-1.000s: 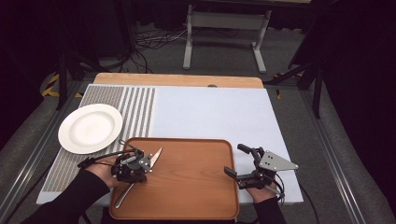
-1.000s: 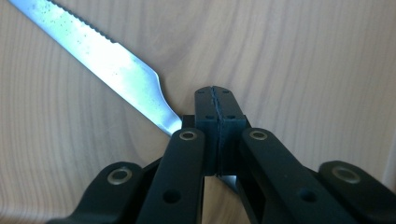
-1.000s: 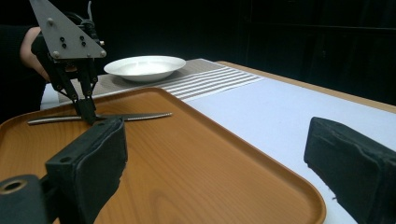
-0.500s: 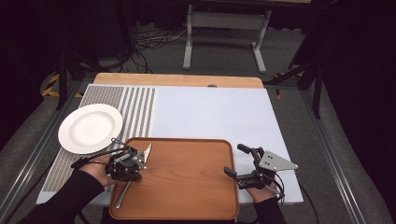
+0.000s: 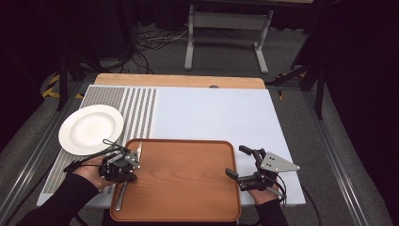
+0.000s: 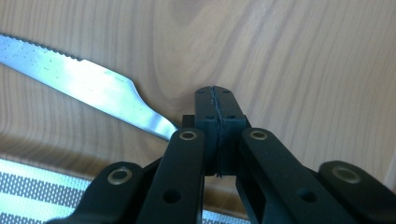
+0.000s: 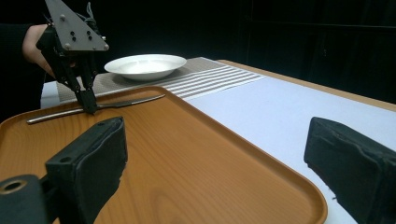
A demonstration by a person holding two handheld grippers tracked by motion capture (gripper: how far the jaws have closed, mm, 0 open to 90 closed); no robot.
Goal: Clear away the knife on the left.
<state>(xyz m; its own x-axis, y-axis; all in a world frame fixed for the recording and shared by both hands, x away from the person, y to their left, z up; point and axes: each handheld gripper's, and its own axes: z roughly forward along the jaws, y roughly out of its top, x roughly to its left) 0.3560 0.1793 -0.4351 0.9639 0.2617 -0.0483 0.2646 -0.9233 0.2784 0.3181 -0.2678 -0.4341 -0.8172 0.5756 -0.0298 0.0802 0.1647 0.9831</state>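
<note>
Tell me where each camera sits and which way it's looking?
High view: above the person's side, looking forward and down at the brown wooden tray and round white plate; both forearms show.
Left gripper view: on the left gripper, looking down its shut black jaws at the serrated silver knife on the tray.
Right gripper view: on the right gripper, looking level across the tray between its open jaws; a hand shows beyond.
Shared: the right gripper view and the high view both hold the knife, plate and left gripper.
</note>
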